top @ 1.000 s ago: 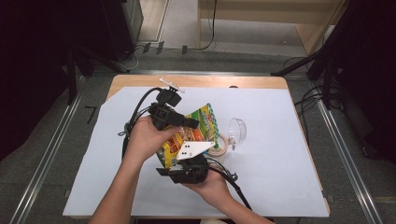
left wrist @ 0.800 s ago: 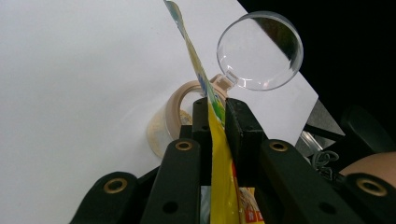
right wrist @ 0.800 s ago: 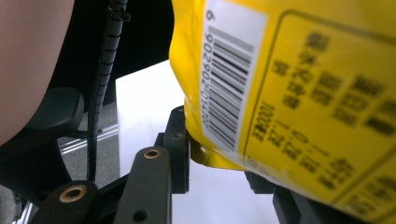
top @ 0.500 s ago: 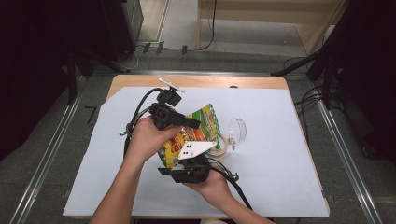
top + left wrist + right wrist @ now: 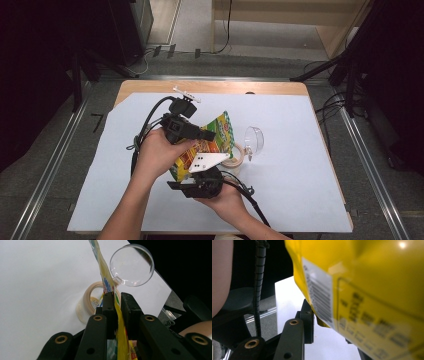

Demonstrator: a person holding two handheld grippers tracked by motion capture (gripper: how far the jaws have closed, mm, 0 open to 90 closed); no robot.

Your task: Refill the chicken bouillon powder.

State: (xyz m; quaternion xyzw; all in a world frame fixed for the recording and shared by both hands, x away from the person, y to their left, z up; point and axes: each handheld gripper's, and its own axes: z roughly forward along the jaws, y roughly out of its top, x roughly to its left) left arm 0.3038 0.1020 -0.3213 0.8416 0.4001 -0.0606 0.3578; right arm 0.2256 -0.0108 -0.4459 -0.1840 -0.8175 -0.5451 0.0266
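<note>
Yellow snack bag (image 5: 215, 142) clamped in left hand-held gripper (image 5: 116, 302), seemingly also right hand-held gripper (image 5: 186, 172).

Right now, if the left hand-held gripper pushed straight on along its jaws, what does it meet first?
Likely the tape roll lying on the white sheet: it sits just past the left hand-held gripper, which is shut on the yellow snack bag. The clear cup looks farther; depth unclear.

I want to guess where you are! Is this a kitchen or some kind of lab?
Probably a lab or recording room, not a kitchen. A small table wears a plain white sheet, metal rails run along the grey floor, and dark stands and cables surround it. The snack bag looks like a test item.
</note>
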